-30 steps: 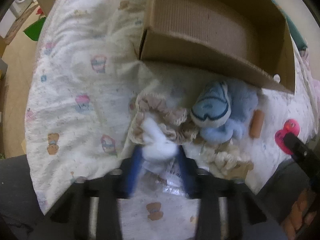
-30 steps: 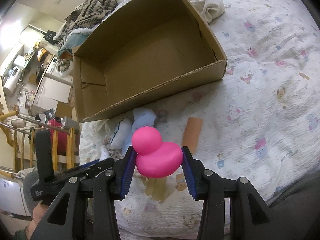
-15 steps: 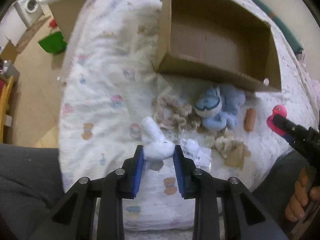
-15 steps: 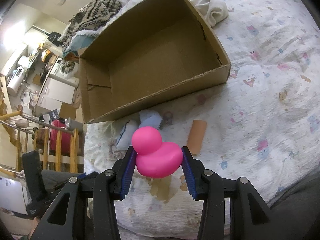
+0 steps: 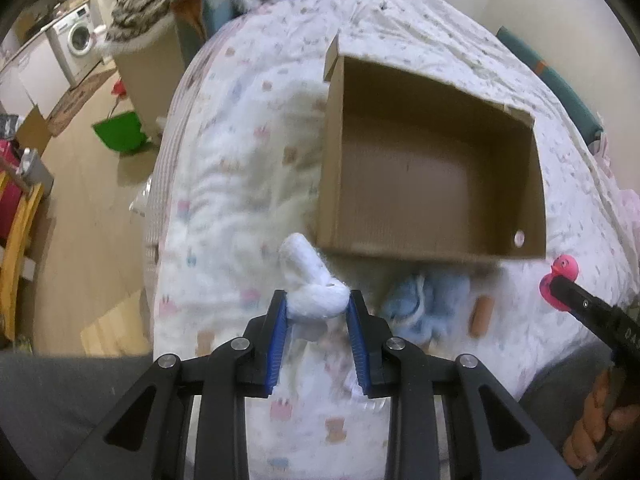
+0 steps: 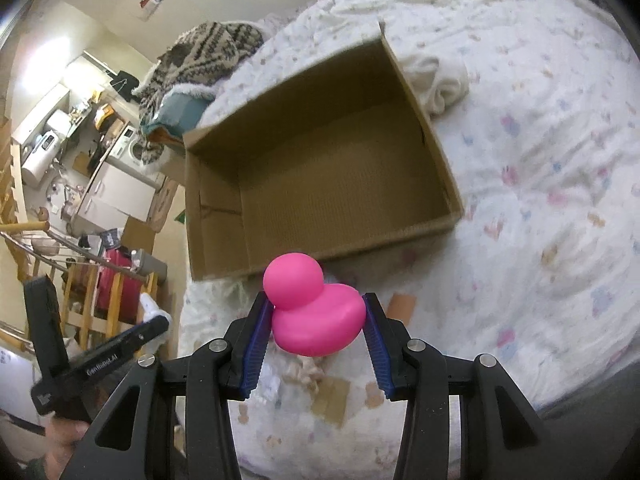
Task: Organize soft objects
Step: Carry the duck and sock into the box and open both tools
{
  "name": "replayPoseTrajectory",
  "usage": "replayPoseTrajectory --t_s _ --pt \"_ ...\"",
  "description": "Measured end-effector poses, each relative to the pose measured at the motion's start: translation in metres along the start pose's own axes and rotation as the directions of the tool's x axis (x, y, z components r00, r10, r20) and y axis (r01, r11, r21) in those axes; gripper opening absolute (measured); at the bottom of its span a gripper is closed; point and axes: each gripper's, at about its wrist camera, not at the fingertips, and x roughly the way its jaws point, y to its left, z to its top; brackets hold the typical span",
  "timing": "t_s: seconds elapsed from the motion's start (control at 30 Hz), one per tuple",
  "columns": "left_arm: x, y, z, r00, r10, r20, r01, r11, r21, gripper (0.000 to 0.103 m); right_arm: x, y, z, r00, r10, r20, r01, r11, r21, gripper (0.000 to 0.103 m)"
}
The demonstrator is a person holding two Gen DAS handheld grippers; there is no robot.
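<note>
- Two grippers each carry one soft thing above a bed with a patterned quilt (image 5: 224, 208).
- Left gripper (image 5: 317, 312): blue pads clamped on a white fluffy toy (image 5: 310, 288), which pokes out toward 11 o'clock.
- Right gripper (image 6: 318, 320): pads pressed on both flanks of a pink duck (image 6: 312, 308), head toward 11 o'clock.
- Open cardboard box (image 5: 536, 200) lies at 12 o'clock beyond both.
- Blue plush (image 5: 428, 304) lies just below the box.

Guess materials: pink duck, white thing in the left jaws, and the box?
Pink duck: looks like soft rubber or vinyl, smooth with a slight sheen and no seams showing. White thing: fuzzy fabric, probably a plush or a rolled sock; its fibrous edges bulge between the pads. Box: corrugated cardboard, matte brown, with fluting lines on the inner walls and a raw cut rim.
</note>
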Motion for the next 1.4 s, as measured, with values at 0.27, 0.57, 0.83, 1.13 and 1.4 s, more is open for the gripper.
replayPoseTrajectory --t_s 0.27,0.57,0.83,1.13,1.4 --pt "0.012 -0.032 0.049 0.999 -0.005 0.053 0.002 0.997 0.072 0.027 0.003 0.007 0.043 0.997 -0.031 0.077 0.034 0.999 -0.040 0.047" --pt "0.041 -0.058 0.067 0.995 0.025 0.098 -0.039 0.989 0.143 0.027 0.039 0.005 0.059 0.993 -0.093 0.069 0.098 0.992 -0.074 0.047" --pt "0.080 -0.066 0.059 0.996 0.025 0.090 -0.040 0.984 0.173 0.027 0.076 -0.001 0.051 0.990 -0.144 0.007 0.143 0.984 -0.104 0.047" --pt "0.096 -0.077 0.053 0.995 0.024 0.095 -0.044 0.975 0.218 0.027 0.098 -0.001 0.049 0.984 -0.172 -0.052 0.163 0.976 -0.145 0.047" --pt "0.101 -0.077 0.053 0.997 0.022 0.071 -0.036 0.978 0.207 0.027 0.098 -0.002 0.049 0.984 -0.171 -0.047 0.163 0.976 -0.143 0.047"
